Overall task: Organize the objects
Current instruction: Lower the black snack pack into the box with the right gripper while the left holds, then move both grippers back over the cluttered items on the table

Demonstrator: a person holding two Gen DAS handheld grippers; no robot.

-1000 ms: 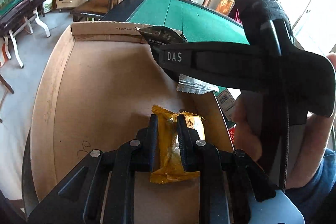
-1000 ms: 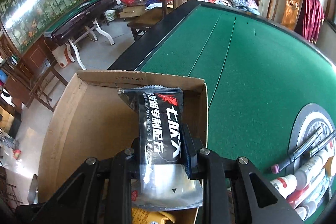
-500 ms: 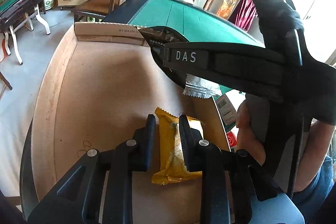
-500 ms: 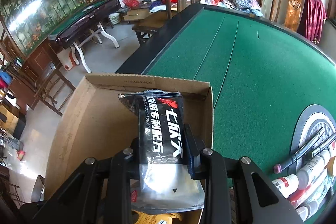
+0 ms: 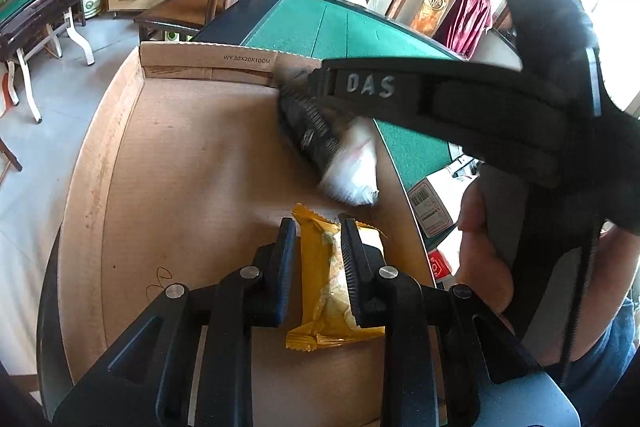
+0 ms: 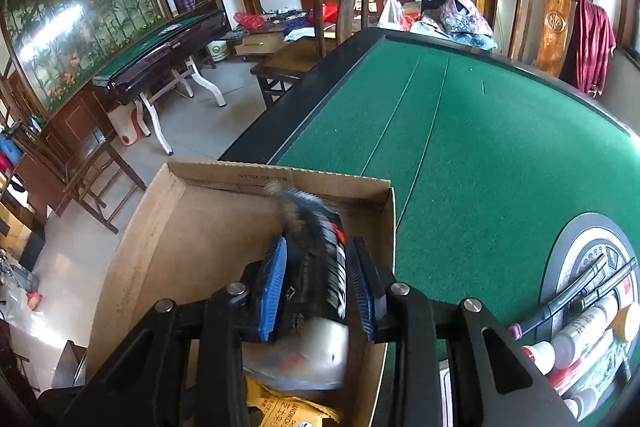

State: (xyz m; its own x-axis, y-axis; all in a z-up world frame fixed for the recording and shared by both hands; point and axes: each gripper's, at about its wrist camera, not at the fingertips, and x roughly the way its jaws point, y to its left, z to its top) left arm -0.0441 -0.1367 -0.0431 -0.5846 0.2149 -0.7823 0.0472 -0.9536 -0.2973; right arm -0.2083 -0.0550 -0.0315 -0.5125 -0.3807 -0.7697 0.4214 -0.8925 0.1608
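Left claw (image 5: 314, 259): the two fingers stand parted a little, one on each side of the yellow snack packet (image 5: 328, 291), which lies flat on the floor of the cardboard box (image 5: 176, 163), near its right wall; contact looks loose, so whether the pads press it I cannot tell. The packet is a crinkled foil pillow pack: judged light, soft, slick on the film, with contents that would crush under a hard squeeze. Best hold, in my judgement, is across the narrow width at mid-length, as the fingers now sit, with modest force; the crimped end seams are stiffer but thin and would slip. Further right, the right claw (image 6: 316, 279) is over the same box toward its right wall, its blue-ribbed pads apart with the black sachet (image 6: 316, 267) between them. The sachet is motion-blurred and tilted, its clear lower end (image 5: 352, 171) hanging down toward the box floor; it appears to be free of the pads and dropping, though a light touch on one side cannot be ruled out. It is judged thin, floppy, very light, glossy; it folds instead of standing. To the far right, on the green bench (image 6: 480, 155), pens and small bottles (image 6: 580, 323) lie in a round tray, apart from the box.
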